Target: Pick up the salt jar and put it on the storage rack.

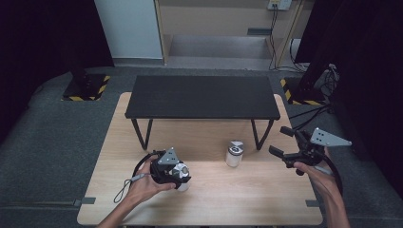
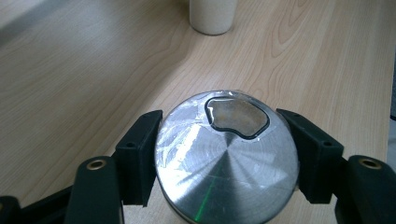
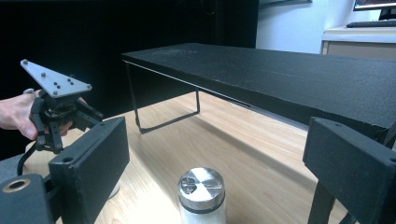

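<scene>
The left claw [image 2: 224,158] is clenched on one metal-capped shaker [image 2: 227,156] at the near left of the tabletop [image 1: 256,199], so that grasp looks done, while the right claw [image 1: 284,142] hangs released, its jaws apart, near the second shaker [image 1: 234,153] standing untouched mid-tabletop.

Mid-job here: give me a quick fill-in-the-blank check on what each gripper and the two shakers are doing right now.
1. The left gripper has its jaws closed around the ____ of a shaker.
2. The right gripper has its jaws ____, holding nothing.
3. The second shaker stands upright on the ____ table.
4. The black shelf has ____ on top.

Missing words: lid; open; wooden; nothing
</scene>
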Demonstrator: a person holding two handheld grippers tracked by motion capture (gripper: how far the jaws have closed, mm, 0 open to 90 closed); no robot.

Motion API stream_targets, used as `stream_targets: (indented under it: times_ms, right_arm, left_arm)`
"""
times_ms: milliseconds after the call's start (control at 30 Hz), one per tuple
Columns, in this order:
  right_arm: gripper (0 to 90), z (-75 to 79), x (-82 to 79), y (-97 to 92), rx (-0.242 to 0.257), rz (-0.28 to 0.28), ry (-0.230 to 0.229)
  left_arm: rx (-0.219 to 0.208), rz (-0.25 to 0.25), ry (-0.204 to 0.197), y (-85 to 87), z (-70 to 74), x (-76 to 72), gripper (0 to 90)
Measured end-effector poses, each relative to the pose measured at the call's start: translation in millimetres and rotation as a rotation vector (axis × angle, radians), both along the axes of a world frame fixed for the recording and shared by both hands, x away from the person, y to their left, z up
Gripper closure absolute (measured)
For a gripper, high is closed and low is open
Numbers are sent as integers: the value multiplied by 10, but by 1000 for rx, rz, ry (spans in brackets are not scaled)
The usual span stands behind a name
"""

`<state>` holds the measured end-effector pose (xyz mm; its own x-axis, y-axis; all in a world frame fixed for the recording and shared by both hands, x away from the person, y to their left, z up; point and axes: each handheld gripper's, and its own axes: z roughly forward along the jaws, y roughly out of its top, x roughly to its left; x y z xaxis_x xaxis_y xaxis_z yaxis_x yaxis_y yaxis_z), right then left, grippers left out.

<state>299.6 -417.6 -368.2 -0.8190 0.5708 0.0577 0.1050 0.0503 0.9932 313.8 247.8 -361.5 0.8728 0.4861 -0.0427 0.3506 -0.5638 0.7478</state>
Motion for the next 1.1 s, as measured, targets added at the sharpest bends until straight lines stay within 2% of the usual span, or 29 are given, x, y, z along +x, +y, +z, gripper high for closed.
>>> stream_targets:
  times_ms: [267, 400, 533, 967, 1100]
  right_arm:
    - [71, -4, 9, 3, 1, 2, 4]
    - [72, -4, 14, 4, 1, 4, 5]
    - [73, -2, 22, 7, 1, 10, 5]
    - [75, 25, -1, 3, 5, 11, -8]
    - [75, 36, -8, -1, 10, 12, -16]
  left_arm:
    - [2, 14, 0, -12, 14, -29, 336]
    - [-17, 21, 7, 15, 16, -48, 337]
    - [-21, 16, -2, 29, 91, -78, 337]
    - [-59, -20, -42, 117, 550, -247, 337]
    - [-52, -42, -54, 119, 763, -309, 337]
